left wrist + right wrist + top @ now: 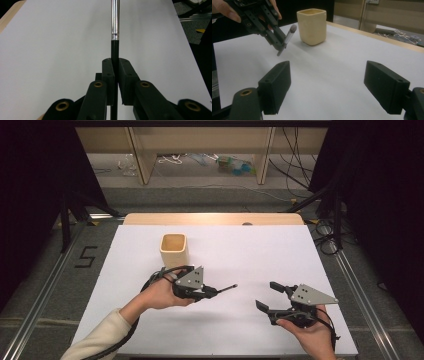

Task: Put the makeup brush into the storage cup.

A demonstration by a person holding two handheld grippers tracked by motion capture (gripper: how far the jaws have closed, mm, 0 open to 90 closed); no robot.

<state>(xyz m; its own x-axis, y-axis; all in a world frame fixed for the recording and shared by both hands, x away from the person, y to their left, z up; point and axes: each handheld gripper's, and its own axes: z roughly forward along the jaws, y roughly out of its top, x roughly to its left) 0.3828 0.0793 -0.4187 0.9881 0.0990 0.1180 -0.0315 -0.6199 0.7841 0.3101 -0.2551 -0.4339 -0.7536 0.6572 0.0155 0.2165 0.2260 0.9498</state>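
My left gripper (pixel 212 292) is shut on a thin brush (pixel 226 289) with a black handle, a silver ferrule and a grey rounded tip. It holds the brush just above the white table, pointing toward the right. In the left gripper view the jaws pinch the black handle (pixel 115 50) while the silver ferrule (pixel 115 20) runs straight ahead. A cream square cup (pixel 173 250) stands upright just beyond the left hand. My right gripper (pixel 267 295) hovers at the right front, open and empty. Its own view shows the cup (pixel 312 23), the brush (pixel 288 38) and the left gripper (pixel 278 41) ahead.
A white sheet (pixel 260 245) covers the table, with a wooden edge (pixel 215 218) along the far side. Black frame legs and cables stand on the floor at both sides. A number 5 mark (pixel 86 256) lies on the floor at the left.
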